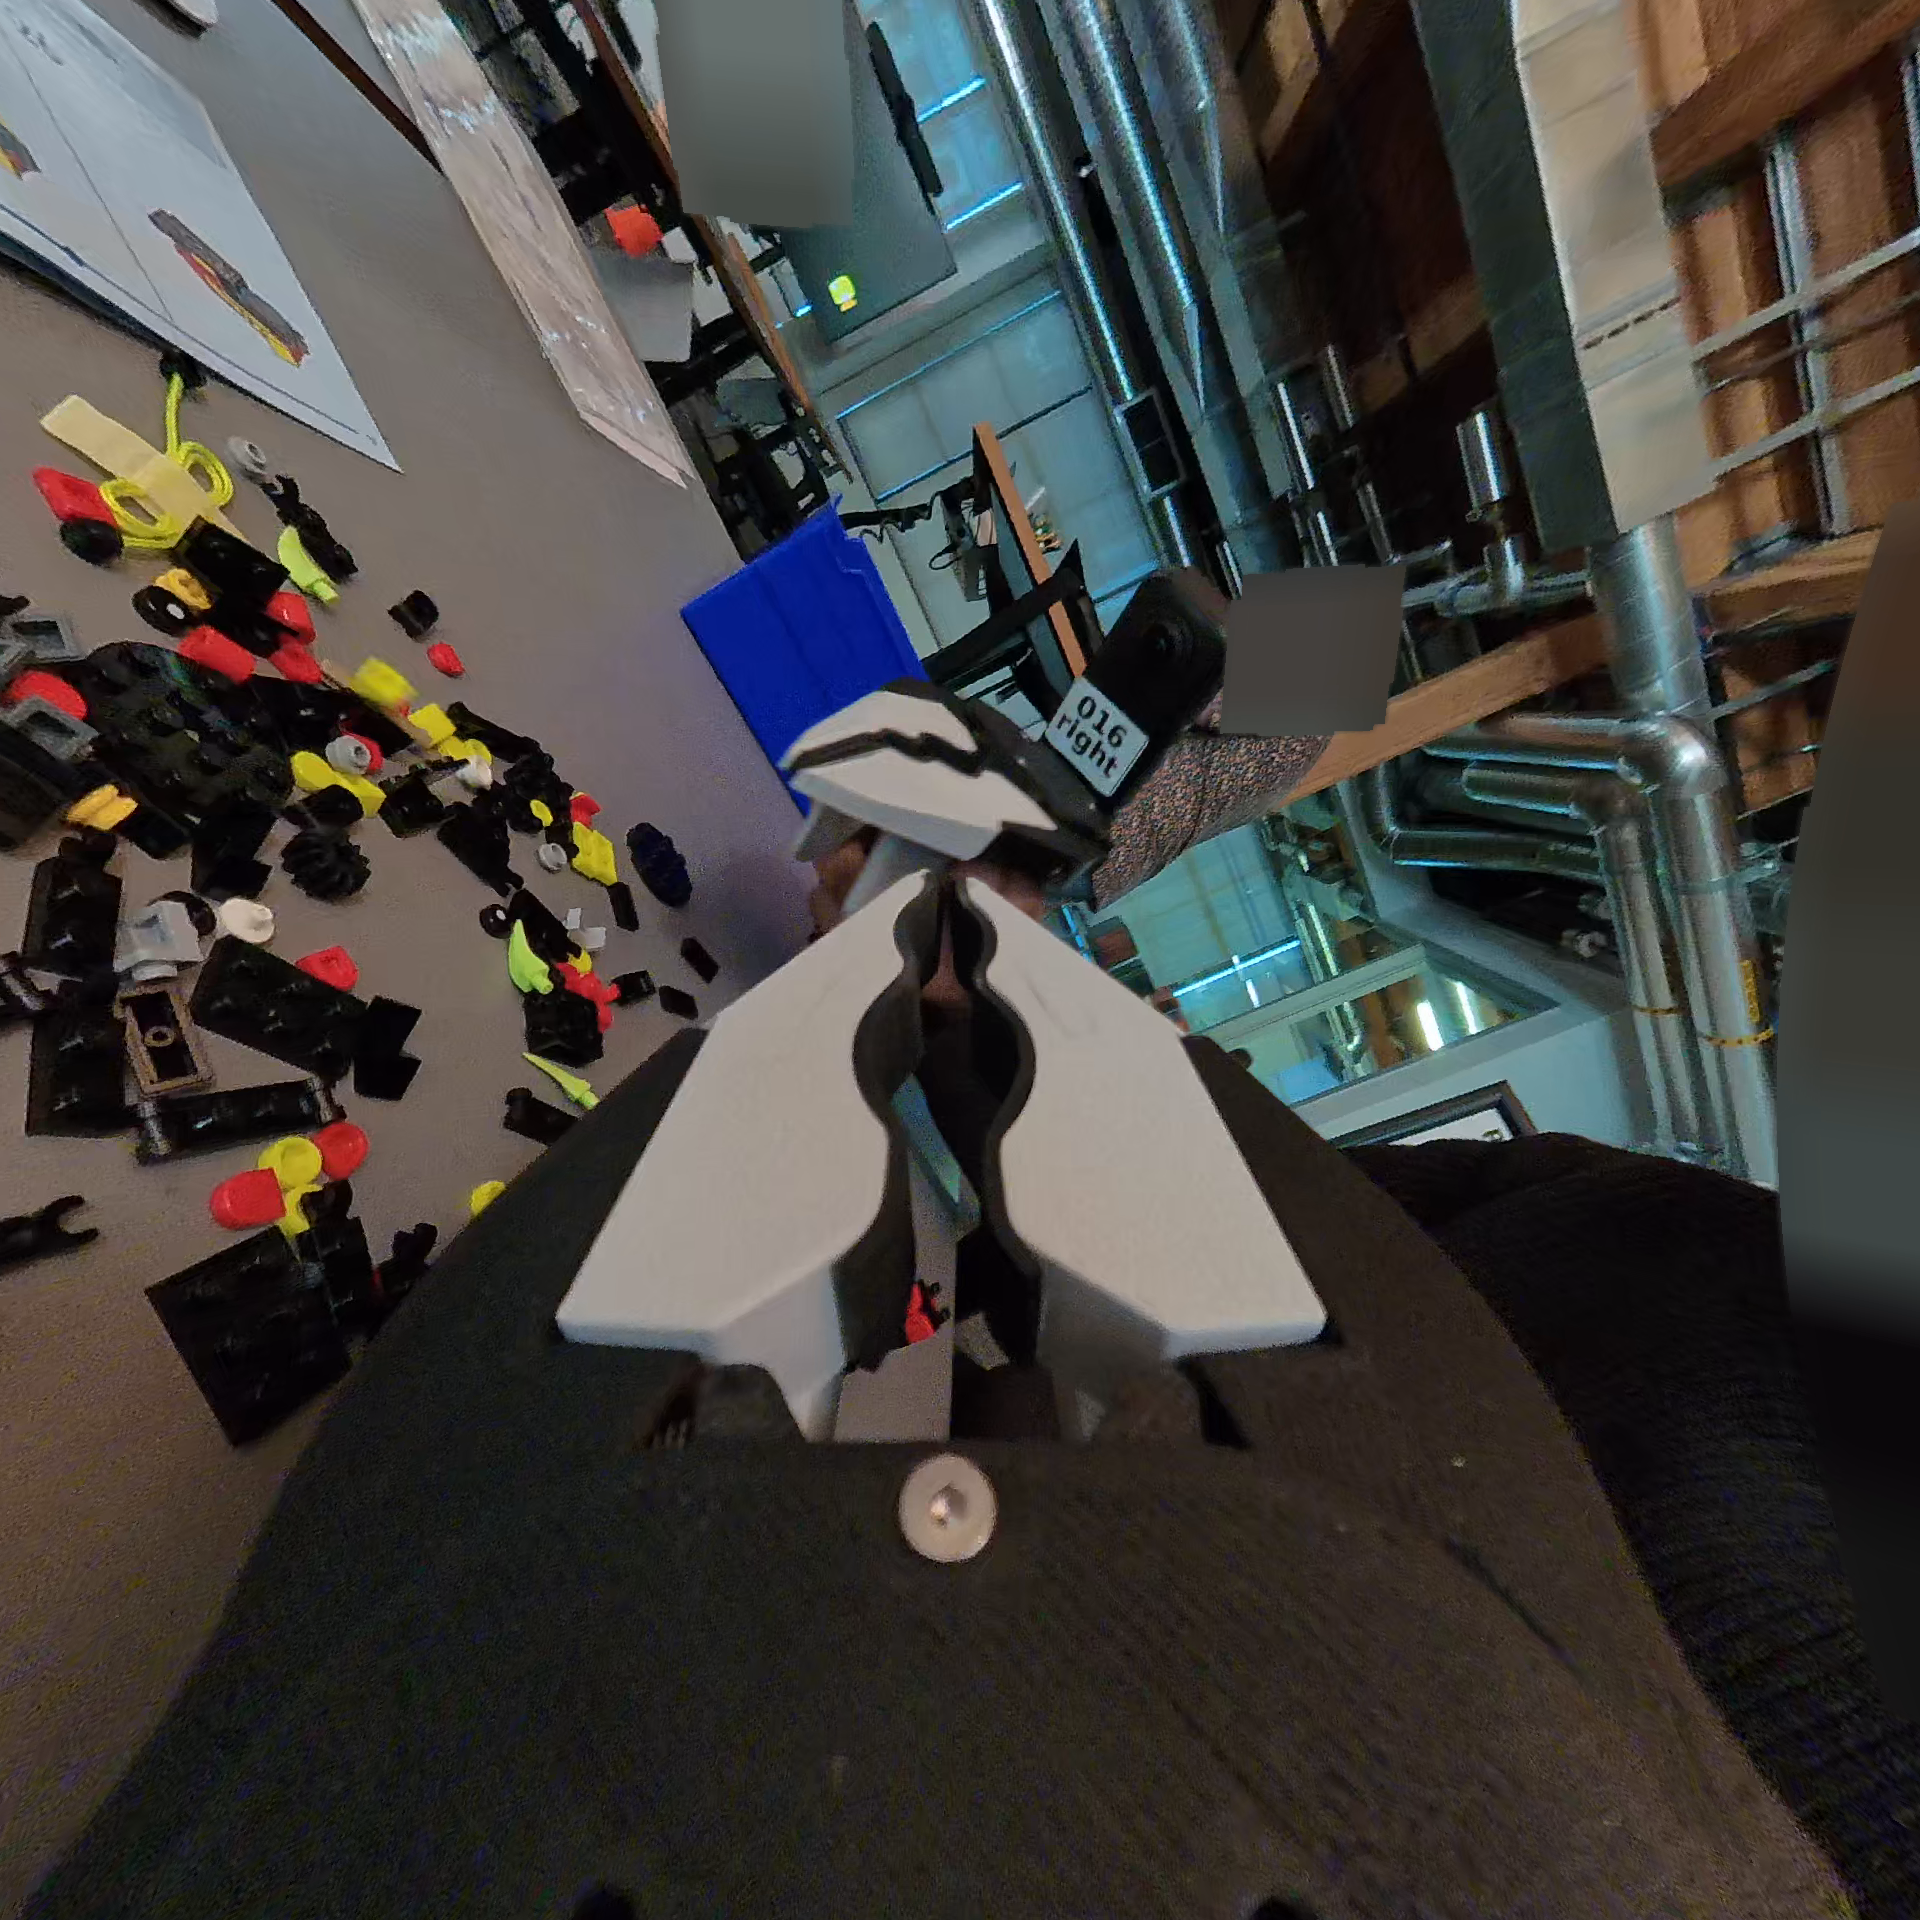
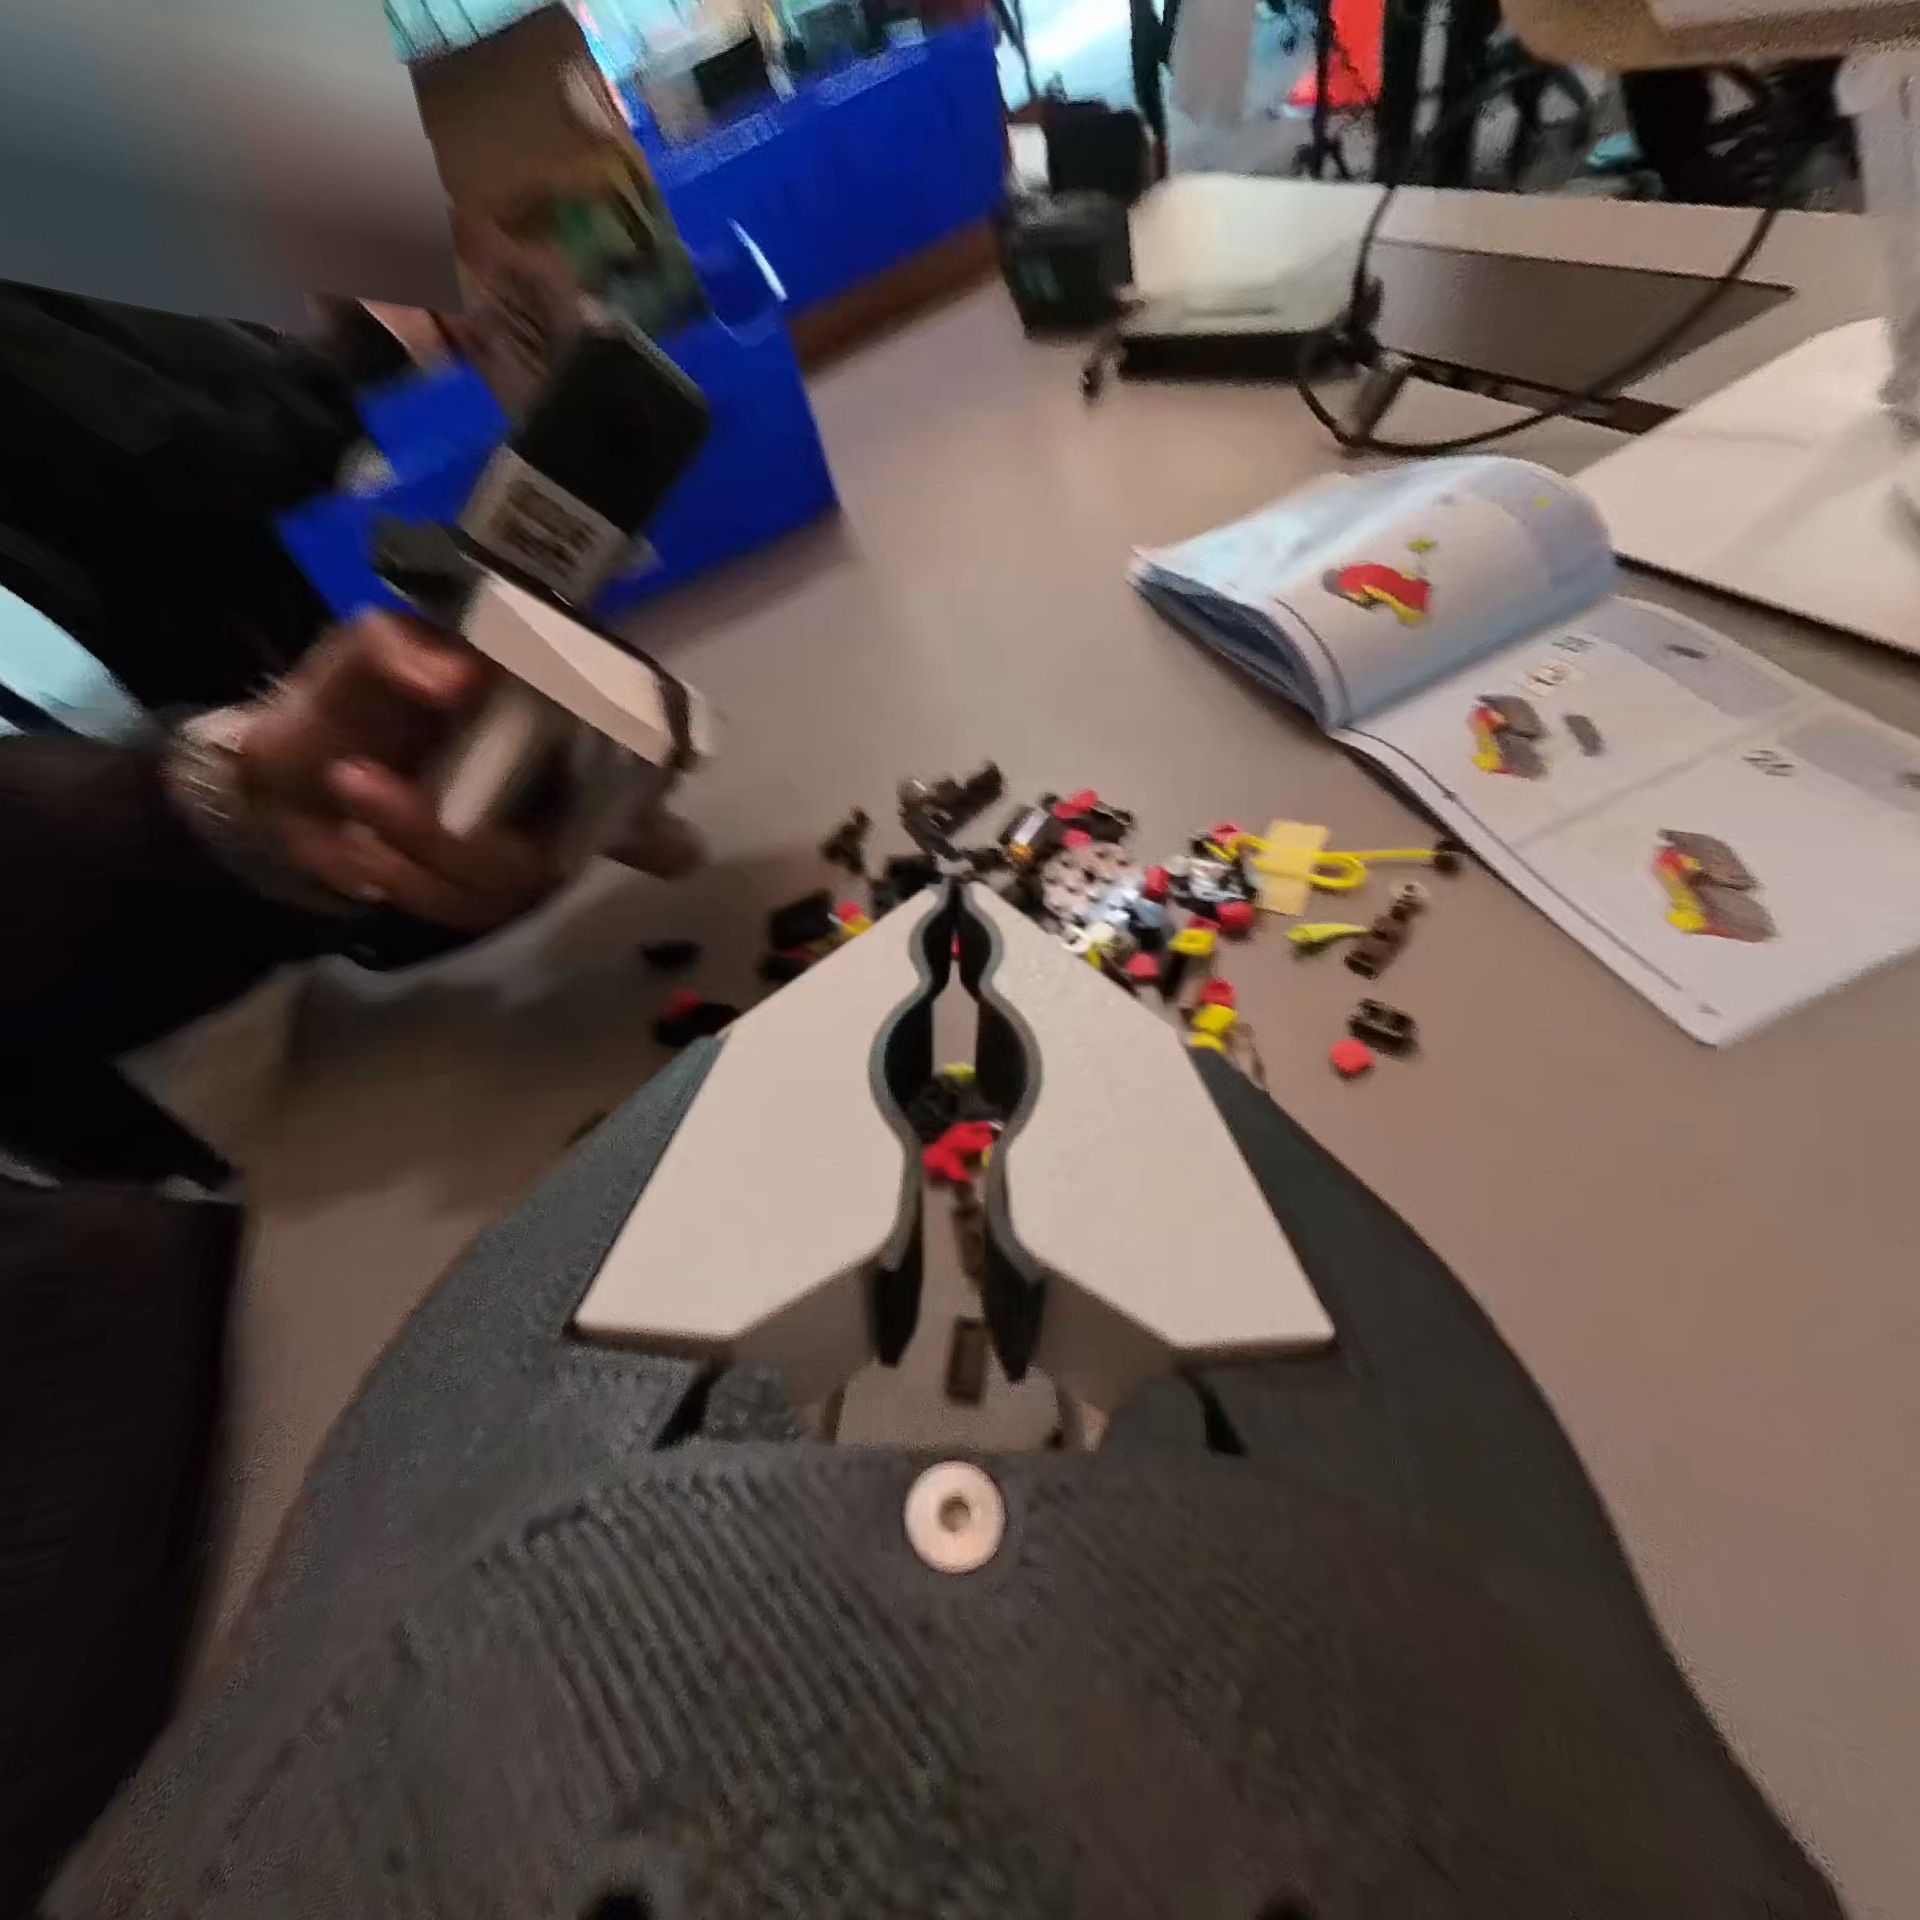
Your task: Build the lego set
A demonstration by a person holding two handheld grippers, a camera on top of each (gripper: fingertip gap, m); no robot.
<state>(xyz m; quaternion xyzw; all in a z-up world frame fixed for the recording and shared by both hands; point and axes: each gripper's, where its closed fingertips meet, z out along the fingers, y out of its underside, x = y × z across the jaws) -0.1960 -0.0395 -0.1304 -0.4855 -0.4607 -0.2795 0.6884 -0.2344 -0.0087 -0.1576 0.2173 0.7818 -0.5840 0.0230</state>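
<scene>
Grey counter (image 2: 1039, 644); open instruction booklet (image 2: 1621, 790) ahead and right of the right claw (image 2: 954, 891). Loose lego pieces (image 2: 1101, 904) scattered just beyond that claw's tips, and left of the left claw (image 1: 940, 883). Both claws closed, tips together, nothing visibly gripped.
</scene>
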